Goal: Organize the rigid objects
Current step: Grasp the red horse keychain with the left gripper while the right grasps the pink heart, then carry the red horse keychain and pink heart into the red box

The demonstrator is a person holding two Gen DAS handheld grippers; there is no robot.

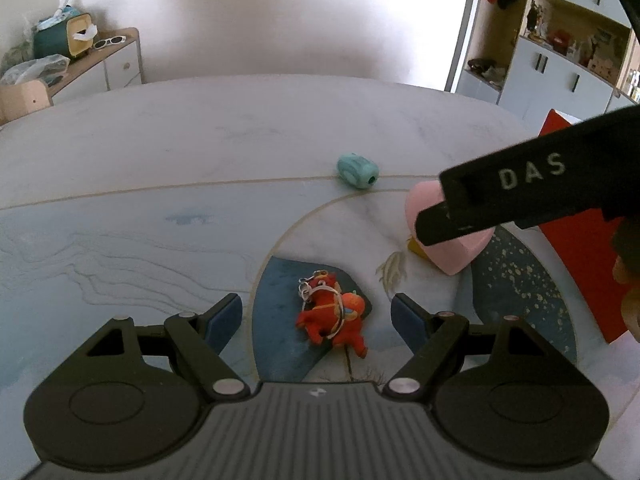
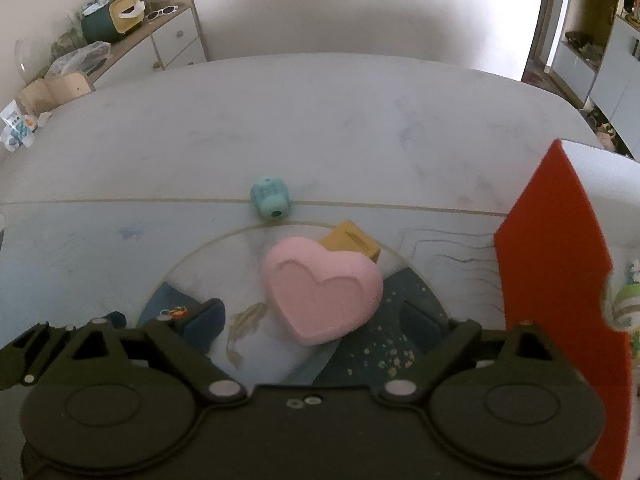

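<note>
A red and orange toy keychain (image 1: 334,316) lies on the table mat between the spread fingers of my left gripper (image 1: 316,320), which is open and apart from it. A pink heart-shaped block (image 2: 324,288) lies just ahead of my right gripper (image 2: 316,320), also open, its fingers low on either side. In the left wrist view the pink heart (image 1: 460,252) sits partly hidden under the right gripper's black body (image 1: 540,184). A yellow block (image 2: 352,238) peeks out behind the heart. A teal barrel-shaped object (image 2: 270,198) rests farther back, and the same teal object (image 1: 357,171) shows in the left wrist view.
A red box wall (image 2: 556,280) stands upright at the right of the table, with colourful items behind it. The red box (image 1: 580,248) also appears at the right of the left wrist view. A low cabinet (image 1: 112,60) with clutter stands behind on the left; shelving (image 1: 560,40) on the right.
</note>
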